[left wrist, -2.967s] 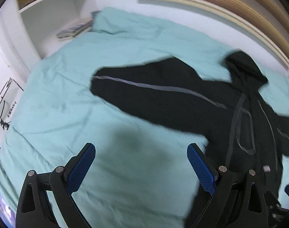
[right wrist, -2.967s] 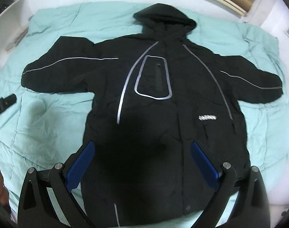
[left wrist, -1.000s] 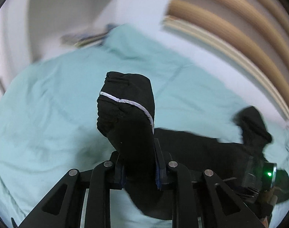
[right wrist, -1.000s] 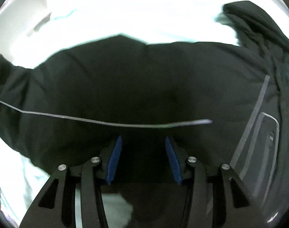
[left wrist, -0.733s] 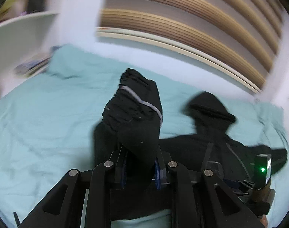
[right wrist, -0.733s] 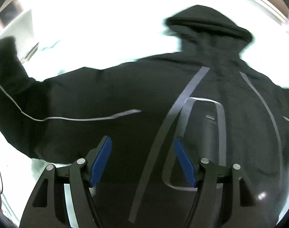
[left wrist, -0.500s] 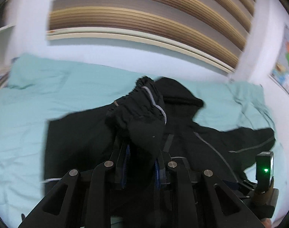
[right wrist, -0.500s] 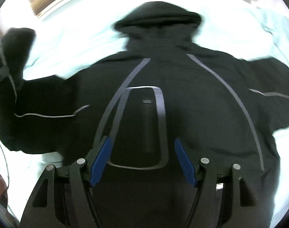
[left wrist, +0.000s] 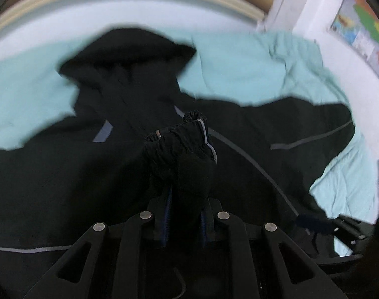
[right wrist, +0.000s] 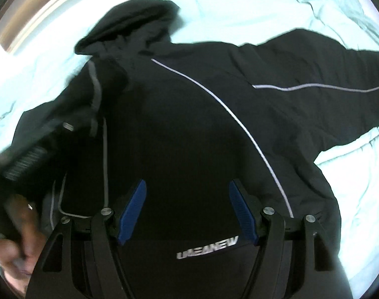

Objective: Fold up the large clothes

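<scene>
Sleeve cuff [left wrist: 182,137] carried over black jacket [right wrist: 189,124] chest | left gripper [left wrist: 183,221] fingers clamped on cuff | right gripper [right wrist: 187,211] fingers apart

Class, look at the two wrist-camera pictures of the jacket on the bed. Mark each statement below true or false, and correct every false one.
1. The left gripper is shut on the black sleeve cuff. True.
2. The right gripper clamps the jacket's hem. False: its jaws stand open and hold nothing.
3. The black jacket lies on a light teal bedspread. True.
4. The hood is folded down over the chest. False: it lies flat on the bedspread, beyond the collar.
5. The other sleeve lies stretched out sideways. True.
</scene>
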The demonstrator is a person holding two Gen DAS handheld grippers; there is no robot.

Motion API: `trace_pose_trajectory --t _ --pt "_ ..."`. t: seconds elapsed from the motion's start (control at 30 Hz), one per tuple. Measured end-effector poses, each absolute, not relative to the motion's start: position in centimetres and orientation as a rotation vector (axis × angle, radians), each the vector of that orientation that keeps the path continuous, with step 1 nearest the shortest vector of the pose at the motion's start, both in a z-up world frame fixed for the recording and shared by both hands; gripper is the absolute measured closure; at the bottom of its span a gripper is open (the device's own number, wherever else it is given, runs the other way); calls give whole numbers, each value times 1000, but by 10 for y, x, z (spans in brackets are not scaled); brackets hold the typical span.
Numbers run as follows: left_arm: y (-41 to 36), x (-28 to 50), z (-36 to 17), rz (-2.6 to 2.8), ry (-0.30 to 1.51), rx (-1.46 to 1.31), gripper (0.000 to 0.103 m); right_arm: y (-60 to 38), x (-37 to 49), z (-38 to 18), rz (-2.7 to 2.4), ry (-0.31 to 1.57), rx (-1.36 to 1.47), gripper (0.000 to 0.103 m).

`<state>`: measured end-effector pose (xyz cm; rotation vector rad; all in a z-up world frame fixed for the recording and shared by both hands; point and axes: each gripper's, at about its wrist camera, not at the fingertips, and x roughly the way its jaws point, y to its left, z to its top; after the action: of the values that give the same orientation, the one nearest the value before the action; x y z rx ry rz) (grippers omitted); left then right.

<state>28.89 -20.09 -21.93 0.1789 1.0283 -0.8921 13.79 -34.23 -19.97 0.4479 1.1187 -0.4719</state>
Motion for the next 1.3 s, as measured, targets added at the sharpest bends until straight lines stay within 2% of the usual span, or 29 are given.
trace_pose_trajectory --t 0.1,0.13,0.23,0.27,0.43,0.57,0.83,0.9,0.97,1.03,1.13,1.3 --pt "-212 291 -248 -895 1106 153 80 -354 134 -206 -475 1131 446 32" --pt "-214 290 -251 -902 1113 141 75 -358 134 -209 -474 1133 443 32" --pt "-214 290 -254 -976 1160 61 49 -366 135 -213 -462 1132 443 32" --pt "-213 289 -253 -1006 1178 29 47 -369 135 -213 -454 1129 450 32" --pt "-194 288 -230 -1083 1231 -48 45 -380 136 -206 -409 1082 511 31" --pt "-152 290 -206 -1026 1184 -83 40 -378 147 -203 -373 1048 540 18" --pt "-74 311 -182 -847 1123 -153 38 -374 206 -239 -216 1055 729 19" --pt "-58 317 -179 -784 1106 -139 38 -374 218 -248 -192 1073 761 32" --pt "-43 322 -178 -730 1091 -131 38 -370 225 -247 -190 1077 731 56" --pt "-33 328 -177 -683 1080 -128 38 -361 226 -231 -186 1056 633 65" --pt "-27 335 -177 -636 1062 -106 38 -357 220 -198 -221 999 508 72" --pt "-43 340 -184 -666 1051 -90 38 -385 193 -149 -378 890 387 73"
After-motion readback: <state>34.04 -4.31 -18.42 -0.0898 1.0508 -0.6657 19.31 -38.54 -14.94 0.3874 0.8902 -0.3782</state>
